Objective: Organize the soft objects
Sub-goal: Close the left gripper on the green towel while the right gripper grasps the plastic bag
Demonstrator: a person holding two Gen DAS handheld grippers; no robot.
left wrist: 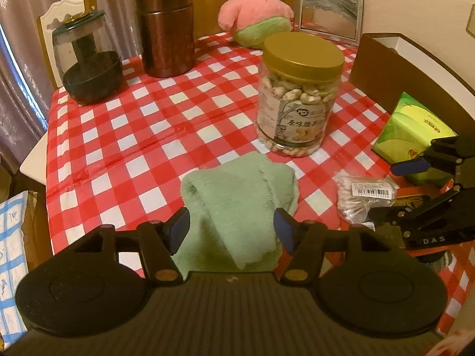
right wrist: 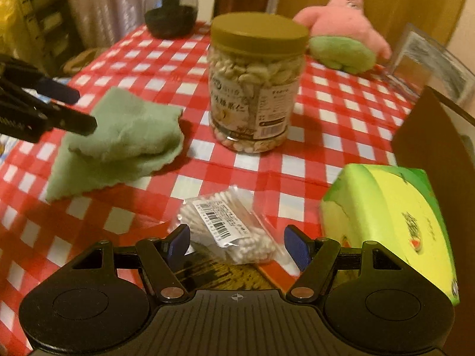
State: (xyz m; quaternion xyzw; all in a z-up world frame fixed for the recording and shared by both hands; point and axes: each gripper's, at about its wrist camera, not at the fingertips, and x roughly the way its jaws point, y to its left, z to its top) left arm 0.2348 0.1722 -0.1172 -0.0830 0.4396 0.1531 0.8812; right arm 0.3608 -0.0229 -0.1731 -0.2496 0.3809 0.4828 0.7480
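We hover our left gripper (left wrist: 231, 228), fingers wide, over the cloth (left wrist: 237, 195); right gripper (right wrist: 237, 244), wide too, straddles the swabs (right wrist: 228, 231), ready to sort

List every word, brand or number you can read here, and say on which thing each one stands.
"DAS": on the right gripper, seen from the left wrist.
"原味腰果仁": on the nut jar label.
Bag of cotton swabs: barcode sticker, digits too small to read.
Green box: red characters, blurred.
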